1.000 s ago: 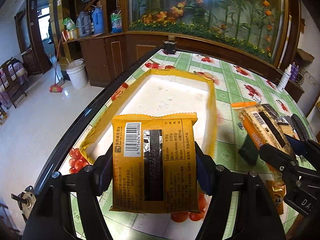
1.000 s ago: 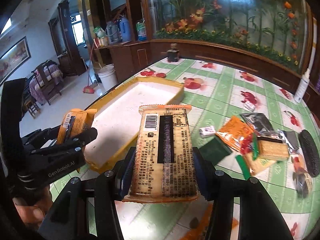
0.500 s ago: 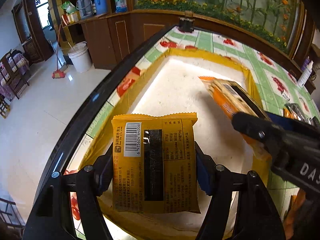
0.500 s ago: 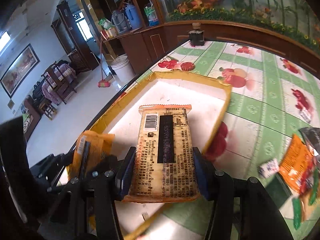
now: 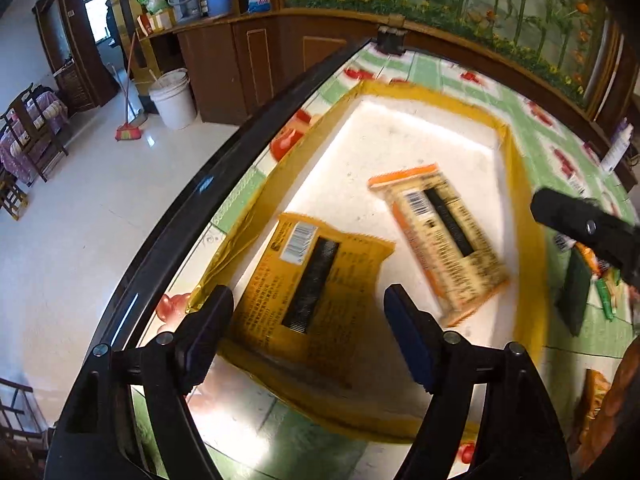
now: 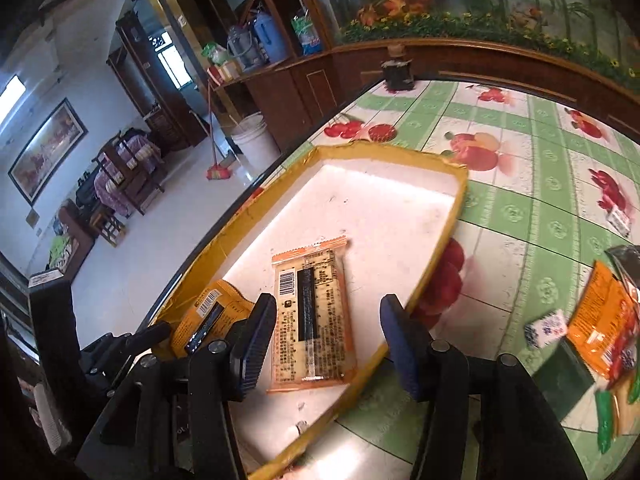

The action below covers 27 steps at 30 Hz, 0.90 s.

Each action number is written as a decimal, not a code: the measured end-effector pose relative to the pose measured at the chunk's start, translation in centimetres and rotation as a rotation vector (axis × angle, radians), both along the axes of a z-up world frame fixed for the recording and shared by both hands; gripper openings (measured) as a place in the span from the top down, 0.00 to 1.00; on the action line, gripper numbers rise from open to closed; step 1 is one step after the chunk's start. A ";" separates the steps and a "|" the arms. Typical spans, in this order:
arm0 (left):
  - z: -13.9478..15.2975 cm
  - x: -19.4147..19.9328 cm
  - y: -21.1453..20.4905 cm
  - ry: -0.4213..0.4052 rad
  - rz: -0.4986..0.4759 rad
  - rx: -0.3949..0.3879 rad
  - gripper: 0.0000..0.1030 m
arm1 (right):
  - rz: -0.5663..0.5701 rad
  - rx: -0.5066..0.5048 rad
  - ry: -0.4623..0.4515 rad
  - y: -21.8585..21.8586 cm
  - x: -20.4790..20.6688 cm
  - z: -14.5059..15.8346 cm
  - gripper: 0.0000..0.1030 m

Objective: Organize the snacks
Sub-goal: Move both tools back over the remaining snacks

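A: Both my grippers are opening, nothing pinched. Left gripper [image 5: 308,328] over the yellow pack [image 5: 316,292], right gripper [image 6: 328,336] over the orange pack [image 6: 310,316], both in the tray [image 6: 440,252].

B: Risk?

A: Snagging a pack pulling out, maybe. More snacks [image 6: 600,328] wait beyond.

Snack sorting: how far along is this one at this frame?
Done: the yellow packet and the cream cracker packet lie in the yellow-rimmed tray. In hand: nothing; the left tongs and right tongs are opening, pads off the packets. Left: the orange packet, a small white packet and others at the right edge remain on the tablecloth.
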<state>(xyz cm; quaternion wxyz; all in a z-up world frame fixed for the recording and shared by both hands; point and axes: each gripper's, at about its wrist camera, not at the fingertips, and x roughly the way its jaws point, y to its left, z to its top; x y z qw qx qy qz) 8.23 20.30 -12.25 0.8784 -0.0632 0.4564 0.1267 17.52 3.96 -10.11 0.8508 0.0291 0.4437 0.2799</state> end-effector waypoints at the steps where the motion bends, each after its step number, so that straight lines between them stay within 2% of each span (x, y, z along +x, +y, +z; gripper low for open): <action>1: 0.8 -0.4 -0.6 -0.025 -0.010 -0.005 0.24 | -0.012 0.004 -0.009 -0.9 -0.5 0.5 0.39; 5: 2.9 -1.3 -3.4 -0.095 -0.078 -0.050 0.23 | -0.053 0.004 -0.028 -5.2 -3.0 1.7 0.36; 8: 3.4 -2.0 -7.0 -0.114 -0.171 -0.075 0.20 | -0.107 -0.033 -0.052 -9.1 -5.4 1.6 0.29; 13: 1.8 -3.0 -14.3 -0.074 -0.338 -0.069 0.20 | -0.269 -0.066 -0.044 -17.2 -9.2 0.4 0.28; 19: 0.1 -4.8 -21.1 -0.029 -0.470 -0.055 0.21 | -0.452 -0.073 0.001 -26.1 -12.9 -1.3 0.28; 23: -0.4 -5.5 -23.7 -0.022 -0.502 -0.039 0.21 | -0.526 -0.079 0.002 -30.2 -14.3 -1.9 0.28; 27: -1.0 -5.3 -24.5 -0.001 -0.490 -0.044 0.21 | -0.576 -0.119 -0.036 -33.2 -14.5 -1.8 0.20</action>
